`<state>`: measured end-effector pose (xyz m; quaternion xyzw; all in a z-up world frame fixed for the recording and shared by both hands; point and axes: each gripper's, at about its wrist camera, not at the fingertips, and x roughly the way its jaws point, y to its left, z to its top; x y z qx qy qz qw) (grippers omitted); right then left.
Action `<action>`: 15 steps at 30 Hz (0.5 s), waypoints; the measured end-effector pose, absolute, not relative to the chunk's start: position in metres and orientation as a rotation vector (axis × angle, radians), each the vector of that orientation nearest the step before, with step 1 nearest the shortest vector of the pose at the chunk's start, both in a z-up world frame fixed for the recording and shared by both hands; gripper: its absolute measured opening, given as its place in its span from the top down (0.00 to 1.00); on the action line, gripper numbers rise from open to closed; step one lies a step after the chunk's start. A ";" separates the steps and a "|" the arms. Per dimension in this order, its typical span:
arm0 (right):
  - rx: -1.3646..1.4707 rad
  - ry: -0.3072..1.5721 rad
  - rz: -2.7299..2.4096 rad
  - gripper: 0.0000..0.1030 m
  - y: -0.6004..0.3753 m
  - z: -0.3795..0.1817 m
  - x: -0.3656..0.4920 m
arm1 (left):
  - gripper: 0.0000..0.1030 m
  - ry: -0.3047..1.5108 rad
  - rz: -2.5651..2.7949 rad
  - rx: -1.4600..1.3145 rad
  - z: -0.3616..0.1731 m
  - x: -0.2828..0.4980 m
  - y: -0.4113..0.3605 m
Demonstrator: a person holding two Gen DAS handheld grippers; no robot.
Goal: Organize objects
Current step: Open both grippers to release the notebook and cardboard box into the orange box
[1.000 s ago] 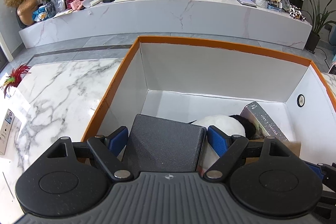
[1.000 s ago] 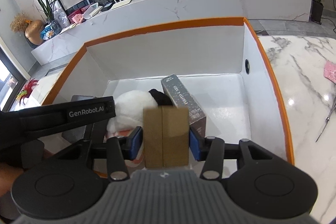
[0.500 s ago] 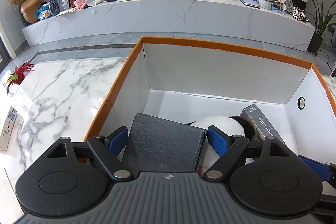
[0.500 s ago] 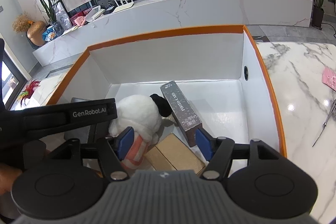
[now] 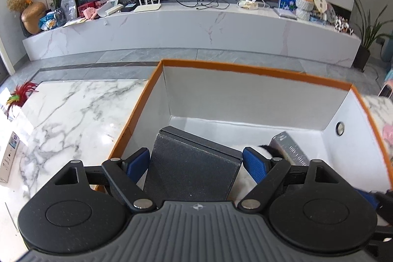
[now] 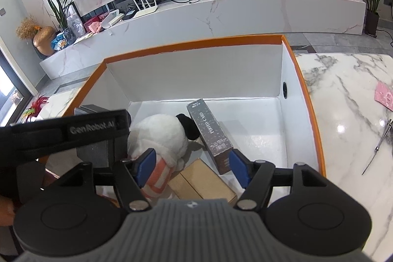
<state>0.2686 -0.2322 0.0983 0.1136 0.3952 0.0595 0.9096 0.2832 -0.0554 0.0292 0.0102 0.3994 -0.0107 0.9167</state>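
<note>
Now my right gripper (image 6: 190, 170) hangs half open and empty over the brown carton (image 6: 203, 182) in the orange-rimmed box (image 6: 194, 43); my left gripper (image 5: 196, 161) brackets the dark grey case (image 5: 191, 171), contact unclear. Released here, I judge, it topples onto the plush toy (image 6: 159, 136).

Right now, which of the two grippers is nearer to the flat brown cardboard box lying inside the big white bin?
Right. The right gripper hangs open just above the flat brown cardboard box. The left gripper is off to the side, clamped on a dark grey textured box.
</note>
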 end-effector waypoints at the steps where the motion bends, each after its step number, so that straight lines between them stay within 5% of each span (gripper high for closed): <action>1: 0.234 0.815 0.123 0.33 -0.232 0.098 0.268 | 0.06 0.817 -0.025 0.006 0.031 0.283 -0.054; 15: 0.224 0.746 0.224 0.30 -0.208 0.103 0.265 | 0.06 0.836 -0.087 -0.122 0.038 0.282 -0.039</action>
